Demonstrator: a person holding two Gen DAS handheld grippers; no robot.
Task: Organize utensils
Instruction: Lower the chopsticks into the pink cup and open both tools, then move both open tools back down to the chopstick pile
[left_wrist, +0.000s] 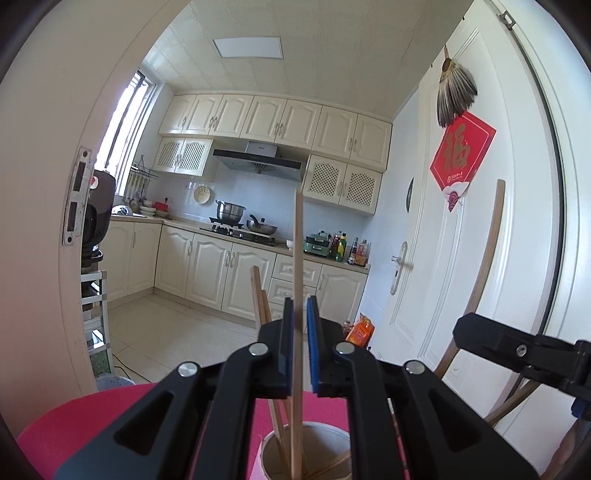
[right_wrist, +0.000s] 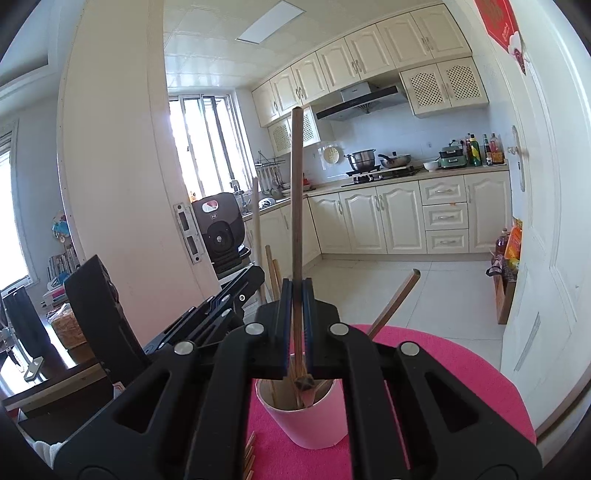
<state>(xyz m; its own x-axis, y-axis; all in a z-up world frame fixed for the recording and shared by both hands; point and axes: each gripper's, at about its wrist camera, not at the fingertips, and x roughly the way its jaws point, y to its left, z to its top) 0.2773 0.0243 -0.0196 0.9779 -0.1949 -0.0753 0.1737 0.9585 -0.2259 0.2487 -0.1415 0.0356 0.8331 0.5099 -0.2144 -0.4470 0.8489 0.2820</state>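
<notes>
Over a round pink-clothed table (right_wrist: 461, 369), my right gripper (right_wrist: 294, 291) is clenched on a dark brown wooden chopstick (right_wrist: 296, 192), upright, its tip down in the pale pink paper cup (right_wrist: 306, 421). My left gripper (left_wrist: 300, 306) stands slightly parted around a pale bamboo chopstick (left_wrist: 297, 240) that rests in the same cup; I cannot tell whether a pad touches it. These sticks look light, stiff and smooth (likely to slip); mid-shaft seems the surest hold.

Steel pot (left_wrist: 230, 211) beside wok (left_wrist: 261, 226) on stove; red plaque (left_wrist: 461, 152), possibly paper, on door.
</notes>
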